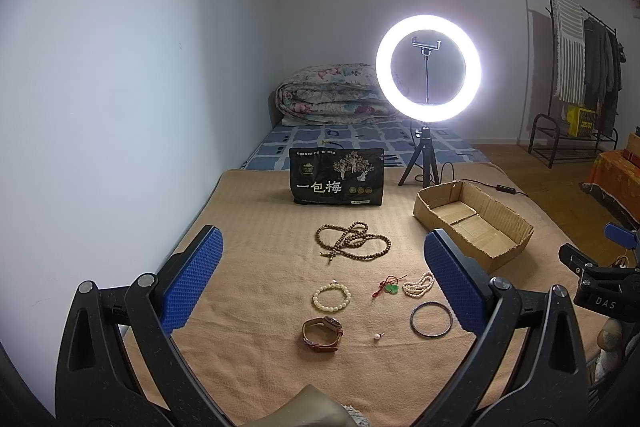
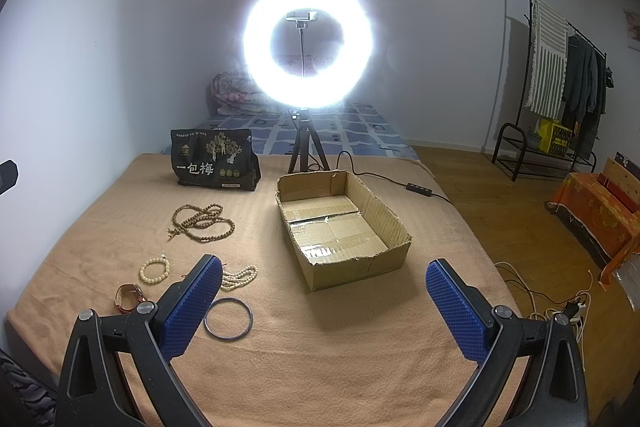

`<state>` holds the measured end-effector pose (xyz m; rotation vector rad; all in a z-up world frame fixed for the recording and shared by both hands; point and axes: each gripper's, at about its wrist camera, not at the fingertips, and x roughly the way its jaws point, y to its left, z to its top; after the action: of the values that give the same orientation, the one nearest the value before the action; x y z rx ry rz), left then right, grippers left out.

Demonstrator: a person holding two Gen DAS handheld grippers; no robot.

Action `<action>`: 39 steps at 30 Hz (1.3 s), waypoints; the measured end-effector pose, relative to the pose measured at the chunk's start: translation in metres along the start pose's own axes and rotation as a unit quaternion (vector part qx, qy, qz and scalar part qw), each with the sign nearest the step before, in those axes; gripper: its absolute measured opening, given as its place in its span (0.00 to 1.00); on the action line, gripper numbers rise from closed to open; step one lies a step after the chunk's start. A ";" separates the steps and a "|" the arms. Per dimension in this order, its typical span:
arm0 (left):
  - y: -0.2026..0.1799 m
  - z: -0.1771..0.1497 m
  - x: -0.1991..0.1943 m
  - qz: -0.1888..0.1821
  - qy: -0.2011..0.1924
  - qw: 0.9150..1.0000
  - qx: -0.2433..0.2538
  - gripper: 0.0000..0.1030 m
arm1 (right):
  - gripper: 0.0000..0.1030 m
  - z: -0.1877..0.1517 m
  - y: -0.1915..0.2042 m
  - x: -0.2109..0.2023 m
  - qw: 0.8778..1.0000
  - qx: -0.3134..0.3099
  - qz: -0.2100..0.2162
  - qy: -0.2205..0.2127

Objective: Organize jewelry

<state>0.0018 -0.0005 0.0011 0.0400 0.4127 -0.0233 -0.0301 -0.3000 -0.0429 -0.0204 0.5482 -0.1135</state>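
cardboard box (image 2: 344, 227) open-topped on tan blanket (image 2: 320, 367), holding nothing. jewelry spread left of box, apart from it: wooden bead necklace (image 1: 352, 241), cream bracelet (image 1: 331, 295), watch (image 1: 322, 335), green pendant (image 1: 389, 287), pearl strand (image 1: 419, 284), dark bangle (image 1: 431, 319). left gripper (image 1: 324, 291) above jewelry, jaws wide apart, gripping nothing. right gripper (image 2: 324, 307) facing box, jaws wide apart, likewise unloaded.

A lit ring light (image 2: 308, 45) on a tripod is seen behind a black snack bag (image 2: 214, 159); a clothes rack (image 2: 560, 83) stands far right.
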 end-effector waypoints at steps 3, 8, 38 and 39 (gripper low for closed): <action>0.000 0.000 0.000 0.000 0.000 1.000 0.000 0.99 | 1.00 0.000 0.000 0.000 1.000 0.000 0.000 0.000; 0.000 0.000 0.000 0.000 0.000 1.000 0.000 0.99 | 1.00 0.000 0.000 0.000 1.000 0.000 0.000 0.000; 0.008 -0.010 0.030 0.017 0.039 0.999 -0.004 0.99 | 1.00 -0.001 0.006 0.018 1.000 0.004 0.006 0.031; 0.011 -0.011 0.034 0.018 0.045 0.999 -0.005 0.99 | 1.00 -0.001 0.007 0.021 0.999 0.004 0.007 0.035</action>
<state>0.0295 0.0100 -0.0221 0.0381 0.5016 0.0153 -0.0121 -0.2959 -0.0552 -0.0053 0.6187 -0.1026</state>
